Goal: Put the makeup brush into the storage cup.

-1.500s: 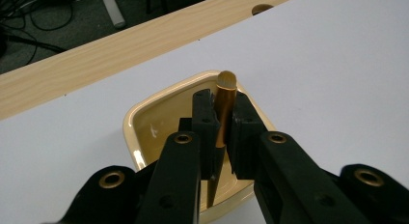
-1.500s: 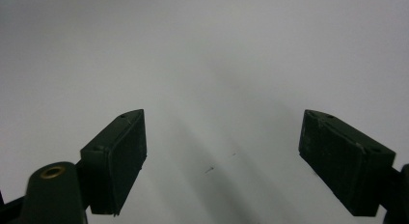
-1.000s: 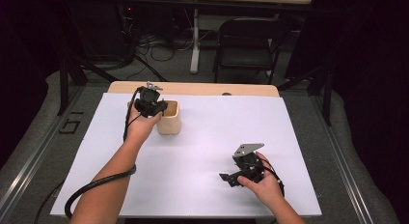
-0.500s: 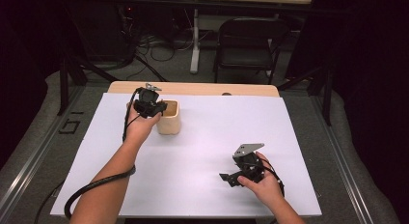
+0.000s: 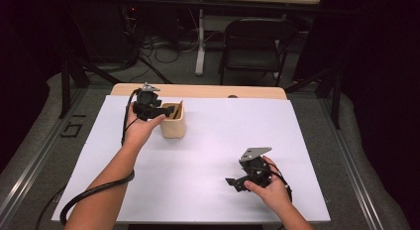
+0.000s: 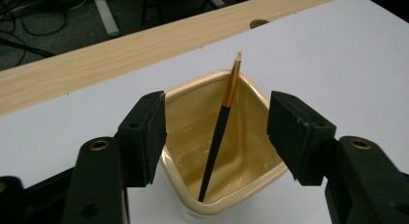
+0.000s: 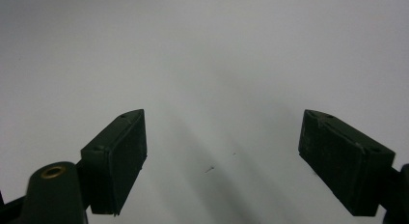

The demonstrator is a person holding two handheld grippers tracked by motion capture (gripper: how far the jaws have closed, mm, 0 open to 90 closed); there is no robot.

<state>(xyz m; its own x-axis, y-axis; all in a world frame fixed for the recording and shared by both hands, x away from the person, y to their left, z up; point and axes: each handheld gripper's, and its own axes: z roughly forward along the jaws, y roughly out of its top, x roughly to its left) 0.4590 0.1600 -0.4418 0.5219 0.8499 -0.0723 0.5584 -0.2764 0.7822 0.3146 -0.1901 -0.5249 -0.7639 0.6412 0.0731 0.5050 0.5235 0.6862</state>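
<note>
Left gripper point(image 5: 166, 110) over beige cup point(image 5: 173, 125), jaws just opened wide, pads off the black paintbrush point(image 6: 219, 130), unlike a second ago when clamped shut. Paintbrush now free, leaning inside the cup near the table's far left. Right gripper point(image 5: 232, 182) spread open above bare white sheet point(image 5: 213, 141), same place as before.
</note>
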